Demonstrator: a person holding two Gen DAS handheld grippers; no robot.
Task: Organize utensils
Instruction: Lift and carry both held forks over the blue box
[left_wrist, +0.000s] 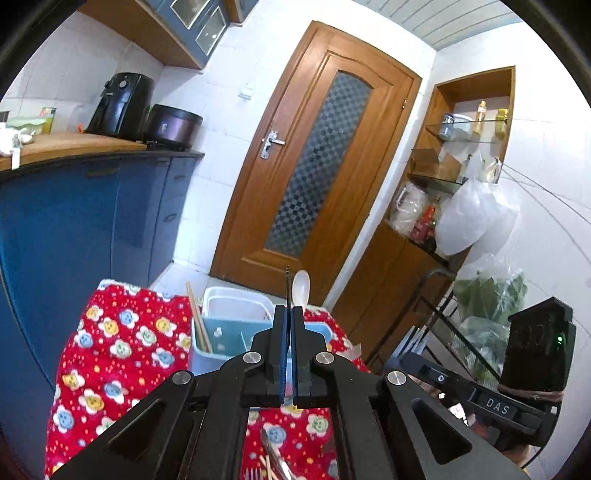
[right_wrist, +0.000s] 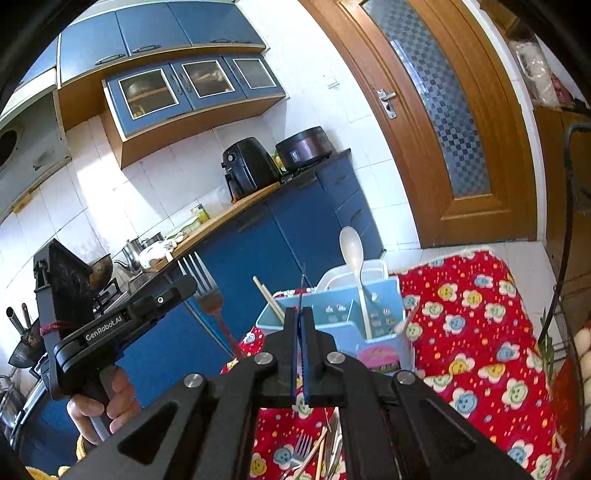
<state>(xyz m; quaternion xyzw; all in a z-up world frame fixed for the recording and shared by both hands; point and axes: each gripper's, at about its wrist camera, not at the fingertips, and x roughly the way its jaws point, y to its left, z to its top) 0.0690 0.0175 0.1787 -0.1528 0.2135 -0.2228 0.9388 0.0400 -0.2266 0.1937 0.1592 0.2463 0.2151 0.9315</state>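
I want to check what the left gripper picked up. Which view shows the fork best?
The right wrist view. There the fork is seen broadside, tines up, with its handle running back into the shut left gripper. The left wrist view shows it only edge-on, as a thin dark sliver sticking up from between the fingers.

Your light blue plastic utensil holder (right_wrist: 334, 314) stands upright on the red flowery cloth. A white plastic spoon (right_wrist: 354, 258) stands in it, bowl end up. Wooden chopsticks (right_wrist: 267, 299) lean in its left part. More forks and chopsticks (right_wrist: 308, 452) lie loose on the cloth nearer you.
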